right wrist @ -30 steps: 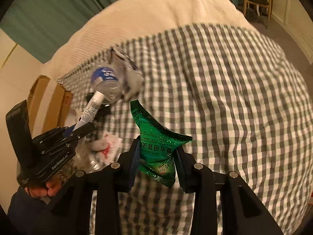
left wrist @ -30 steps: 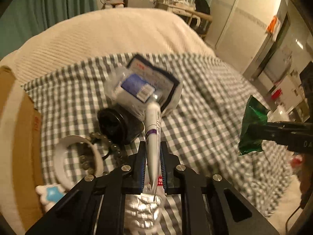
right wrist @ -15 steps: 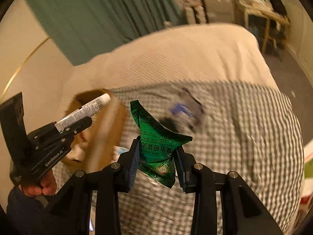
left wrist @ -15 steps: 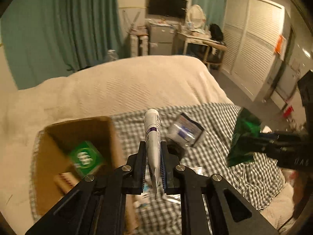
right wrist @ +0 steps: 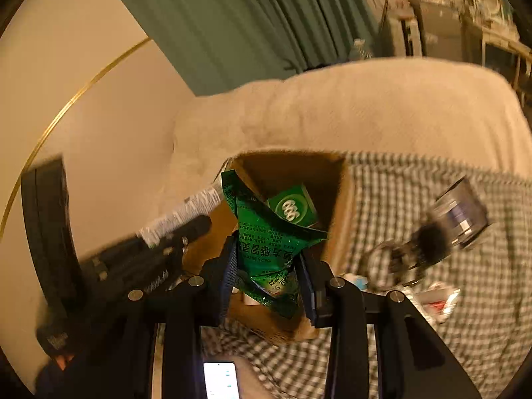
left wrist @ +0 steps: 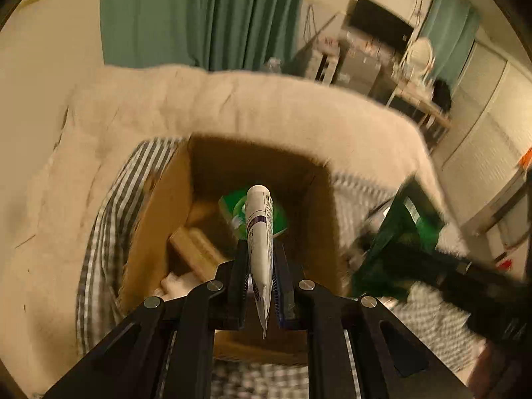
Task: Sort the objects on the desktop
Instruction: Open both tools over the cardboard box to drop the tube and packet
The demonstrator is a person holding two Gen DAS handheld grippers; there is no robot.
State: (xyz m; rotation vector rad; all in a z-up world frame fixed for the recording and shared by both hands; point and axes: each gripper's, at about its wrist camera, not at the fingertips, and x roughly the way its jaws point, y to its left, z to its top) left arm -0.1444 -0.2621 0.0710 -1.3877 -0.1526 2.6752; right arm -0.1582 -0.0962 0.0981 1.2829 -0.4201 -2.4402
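My left gripper (left wrist: pixel 261 259) is shut on a white tube (left wrist: pixel 259 229) with a purple band, its cap pointing into an open cardboard box (left wrist: pixel 156 232). A green packet (left wrist: pixel 279 219) and a tan block (left wrist: pixel 196 252) lie inside the box. My right gripper (right wrist: pixel 266 266) is shut on a crumpled green foil sachet (right wrist: pixel 266 236), held over the box (right wrist: pixel 339 206), where a green carton (right wrist: pixel 292 206) shows. The left gripper (right wrist: pixel 196 219) with the tube (right wrist: pixel 186 209) appears at the left of the right wrist view. The sachet (left wrist: pixel 399 232) and right gripper show at the right of the left wrist view.
The box stands on a checked cloth (right wrist: pixel 465 299) over a cream bed (left wrist: pixel 266 106). A plastic-wrapped pack (right wrist: pixel 462 212), a dark round object (right wrist: pixel 432 239) and small items lie on the cloth to the right. A lit phone (right wrist: pixel 221 379) sits below. Green curtains (left wrist: pixel 199 16) hang behind.
Both grippers have swung left and up from the cluttered cloth to above the cardboard box. The tube and the sachet stayed gripped throughout.
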